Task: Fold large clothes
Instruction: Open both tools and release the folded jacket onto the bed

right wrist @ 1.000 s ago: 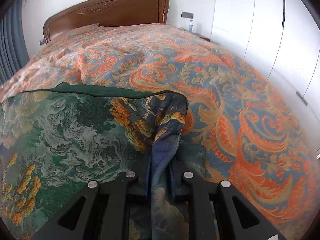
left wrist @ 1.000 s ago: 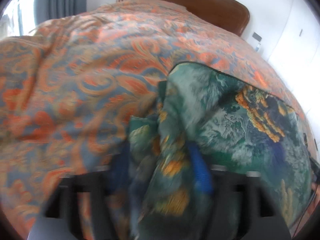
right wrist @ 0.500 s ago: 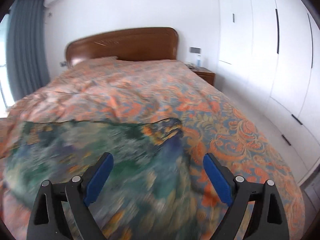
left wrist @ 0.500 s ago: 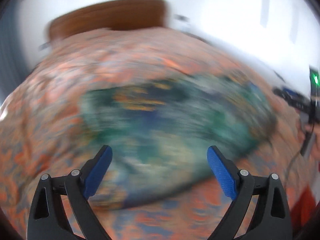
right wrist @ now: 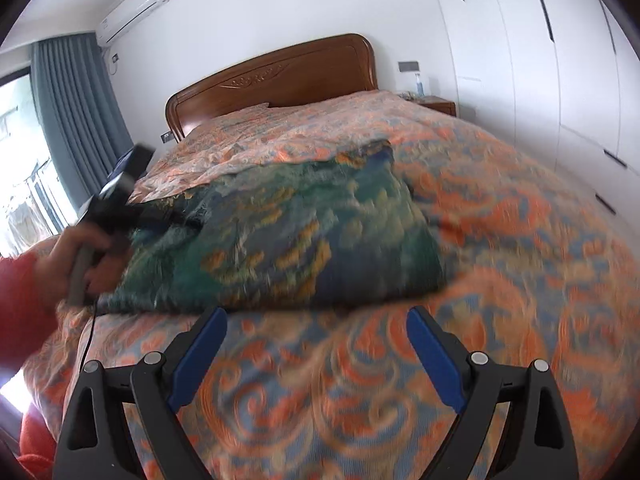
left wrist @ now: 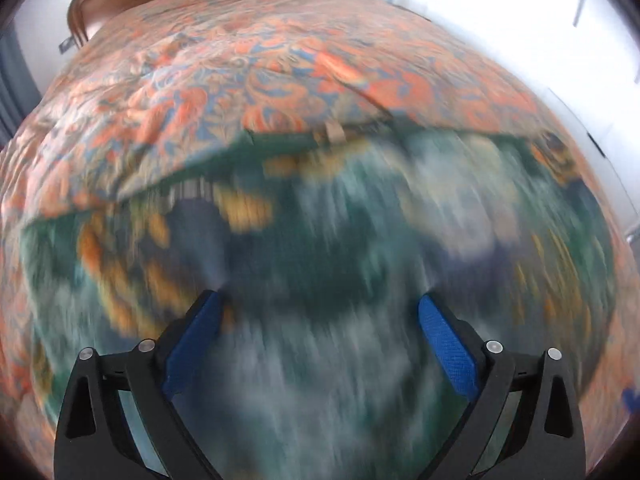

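Change since a second ago: both grippers had green cloth pinched between their blue pads; now neither holds any, and the garment lies let go on the bed.
Right gripper (right wrist: 316, 320): jaws spread wide with nothing between them, only bedspread beneath. It let go within the last second and has stood wide for the last half of it. It has drawn back, so the garment's near edge now lies just beyond the fingertips (right wrist: 214, 322).
Left gripper (left wrist: 320, 304): jaws have just been opening further and now stand wide, pointing steeply down over the garment; the cloth is below and beyond the pads, not pressed by them. Its view is heavily blurred.
Garment (right wrist: 288, 236): green and blue print with yellow-orange patches, lying as a folded rectangle on the bedspread, its far right corner toward the headboard. In the left wrist view (left wrist: 340, 248) it fills the lower frame, with a straight dark far edge.
Person's hand (right wrist: 80, 256): at the garment's left edge, gripping the left gripper's handle, with a red sleeve (right wrist: 20, 300) below it.
Bedspread (right wrist: 520, 240): orange and blue paisley, covering the whole bed.
Headboard (right wrist: 280, 76): carved brown wood against the white wall.
Far room: grey-blue curtain (right wrist: 76, 112) at left, white wardrobe doors (right wrist: 540, 60) at right.
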`<state>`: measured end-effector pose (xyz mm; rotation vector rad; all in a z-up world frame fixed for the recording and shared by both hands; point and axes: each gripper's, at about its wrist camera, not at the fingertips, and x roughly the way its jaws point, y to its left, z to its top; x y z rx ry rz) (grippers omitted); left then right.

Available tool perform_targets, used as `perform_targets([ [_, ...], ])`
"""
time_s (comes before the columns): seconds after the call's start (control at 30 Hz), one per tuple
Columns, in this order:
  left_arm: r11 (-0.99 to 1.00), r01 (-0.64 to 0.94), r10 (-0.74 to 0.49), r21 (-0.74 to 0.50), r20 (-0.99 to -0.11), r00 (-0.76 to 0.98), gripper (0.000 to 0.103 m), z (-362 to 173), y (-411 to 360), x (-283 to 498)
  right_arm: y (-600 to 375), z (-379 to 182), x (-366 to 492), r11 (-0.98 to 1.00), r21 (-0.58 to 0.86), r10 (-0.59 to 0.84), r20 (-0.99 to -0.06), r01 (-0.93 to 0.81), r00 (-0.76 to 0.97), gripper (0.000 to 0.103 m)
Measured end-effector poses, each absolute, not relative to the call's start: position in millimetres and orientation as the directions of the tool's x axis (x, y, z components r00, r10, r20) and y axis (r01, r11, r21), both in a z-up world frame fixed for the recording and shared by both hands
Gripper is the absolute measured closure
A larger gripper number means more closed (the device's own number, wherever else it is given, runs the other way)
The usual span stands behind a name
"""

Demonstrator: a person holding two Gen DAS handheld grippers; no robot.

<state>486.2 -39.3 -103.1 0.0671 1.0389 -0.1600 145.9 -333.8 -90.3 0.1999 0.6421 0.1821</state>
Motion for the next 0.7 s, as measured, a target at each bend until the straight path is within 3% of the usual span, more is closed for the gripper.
perform_targets([
  [0.17, 0.995, 0.095, -0.065, -0.019, -0.855, 0.515, 0.004, -105, -39, 534, -340, -109, 135, 0.955, 0.283, 0.247, -0.588, -0.09, 0.77, 0.01],
  [0.37, 0.996, 0.051, -0.09, -0.075, -0.833, 0.545, 0.005, -104, -27, 533, -344, -128, 133, 0.943, 0.327, 0.262, -0.609, -0.065, 0.749, 0.01],
  [0.7, 0.957, 0.287, -0.132, 0.049, -0.806, 0.577, 0.005, -98, -43, 406, -342, -130, 135, 0.942, 0.33, 0.264, -0.608, -0.063, 0.749, 0.01],
])
